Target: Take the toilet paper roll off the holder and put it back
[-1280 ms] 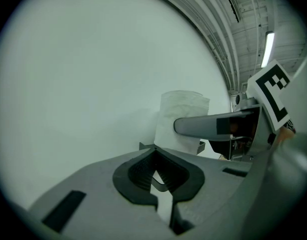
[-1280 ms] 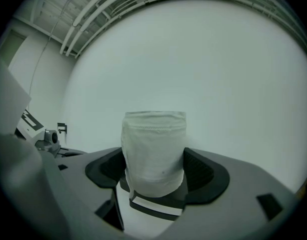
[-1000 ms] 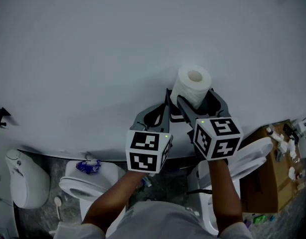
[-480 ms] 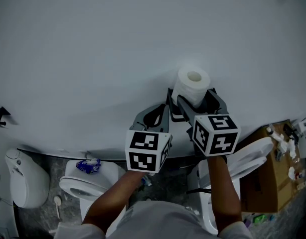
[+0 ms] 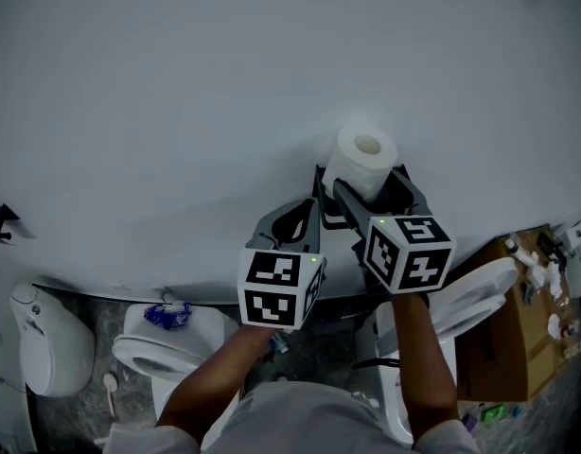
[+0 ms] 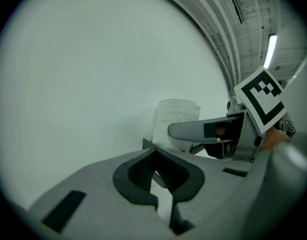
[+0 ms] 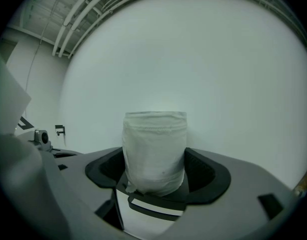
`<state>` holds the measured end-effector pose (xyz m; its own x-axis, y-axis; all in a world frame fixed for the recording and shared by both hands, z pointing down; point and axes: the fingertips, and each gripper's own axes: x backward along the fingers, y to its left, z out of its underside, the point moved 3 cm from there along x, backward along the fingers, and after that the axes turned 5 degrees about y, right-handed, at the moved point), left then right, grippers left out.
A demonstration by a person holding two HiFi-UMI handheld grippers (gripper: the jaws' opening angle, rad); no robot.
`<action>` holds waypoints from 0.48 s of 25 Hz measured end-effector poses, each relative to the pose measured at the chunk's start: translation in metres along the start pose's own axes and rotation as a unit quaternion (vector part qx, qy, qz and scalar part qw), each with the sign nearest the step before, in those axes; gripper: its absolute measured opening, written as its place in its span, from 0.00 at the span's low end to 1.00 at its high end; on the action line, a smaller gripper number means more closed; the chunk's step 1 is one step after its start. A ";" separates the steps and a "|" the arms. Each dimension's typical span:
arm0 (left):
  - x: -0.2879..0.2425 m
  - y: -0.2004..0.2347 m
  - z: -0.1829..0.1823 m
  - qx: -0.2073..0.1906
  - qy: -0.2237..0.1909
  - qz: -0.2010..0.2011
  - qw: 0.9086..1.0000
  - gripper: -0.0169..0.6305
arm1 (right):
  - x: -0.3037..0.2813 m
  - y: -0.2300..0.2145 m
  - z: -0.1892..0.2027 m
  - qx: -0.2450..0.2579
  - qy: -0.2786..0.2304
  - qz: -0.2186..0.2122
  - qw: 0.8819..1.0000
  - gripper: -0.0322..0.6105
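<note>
**Right claw clamped on the roll**

Both forearms reach forward side by side. The right gripper [image 7: 156, 169] squeezes the upright toilet paper roll [image 7: 154, 151] between its jaws, just above the dark holder [image 6: 146, 144]. Just left of it, the left gripper [image 6: 156, 171] is closed and empty. Ahead of both stands a white wall [image 5: 177, 83]; beneath them, toilets [image 5: 167, 343] and a cardboard box [image 5: 499, 348]

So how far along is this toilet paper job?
Done: unclear, since I can't tell whether the roll is coming off or going back. In hand: the right tongs grip the roll upright at its dark holder; the left tongs are shut and empty. Left: letting go once it's seated.
</note>
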<state>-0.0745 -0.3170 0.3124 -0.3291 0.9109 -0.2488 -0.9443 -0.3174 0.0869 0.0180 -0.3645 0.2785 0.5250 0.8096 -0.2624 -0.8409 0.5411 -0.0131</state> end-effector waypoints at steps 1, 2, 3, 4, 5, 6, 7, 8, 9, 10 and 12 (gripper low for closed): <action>0.000 0.000 0.000 0.000 0.000 0.000 1.000 0.03 | 0.000 0.000 0.000 -0.001 -0.002 -0.001 1.000 0.60; 0.001 0.000 0.001 -0.001 0.000 -0.001 1.000 0.03 | 0.001 0.000 0.001 -0.002 -0.003 -0.002 1.000 0.60; 0.001 0.000 0.001 -0.002 0.000 -0.002 1.000 0.03 | 0.001 0.000 0.001 -0.003 -0.003 -0.003 1.000 0.60; 0.001 0.000 0.001 -0.003 0.000 -0.004 1.000 0.03 | 0.002 0.000 0.001 -0.004 -0.004 -0.002 1.000 0.60; 0.002 -0.001 0.000 -0.003 -0.001 -0.005 1.000 0.03 | 0.003 -0.001 0.000 -0.004 -0.005 -0.002 1.000 0.60; 0.002 -0.001 0.000 -0.004 -0.001 -0.005 1.000 0.03 | 0.005 -0.001 0.000 -0.004 -0.006 -0.001 1.000 0.60; 0.003 -0.002 0.000 -0.004 -0.002 -0.005 1.000 0.03 | 0.007 -0.001 -0.001 -0.003 -0.008 0.001 1.000 0.60; 0.003 -0.003 -0.001 -0.004 -0.002 -0.005 1.000 0.03 | 0.009 -0.001 -0.002 -0.001 -0.011 0.002 1.000 0.60; 0.004 -0.004 -0.001 -0.004 -0.002 -0.004 1.000 0.03 | 0.010 -0.001 -0.003 0.000 -0.013 0.002 1.000 0.60; 0.004 -0.006 -0.001 -0.005 -0.003 -0.003 1.000 0.03 | 0.012 -0.001 -0.003 0.001 -0.014 0.002 1.000 0.60; 0.004 -0.009 -0.002 -0.008 -0.003 -0.001 1.000 0.03 | 0.016 -0.001 -0.004 0.002 -0.015 0.001 1.000 0.60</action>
<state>-0.0669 -0.3108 0.3088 -0.3267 0.9133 -0.2431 -0.9450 -0.3193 0.0706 0.0265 -0.3533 0.2709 0.5266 0.8176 -0.2328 -0.8418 0.5397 -0.0085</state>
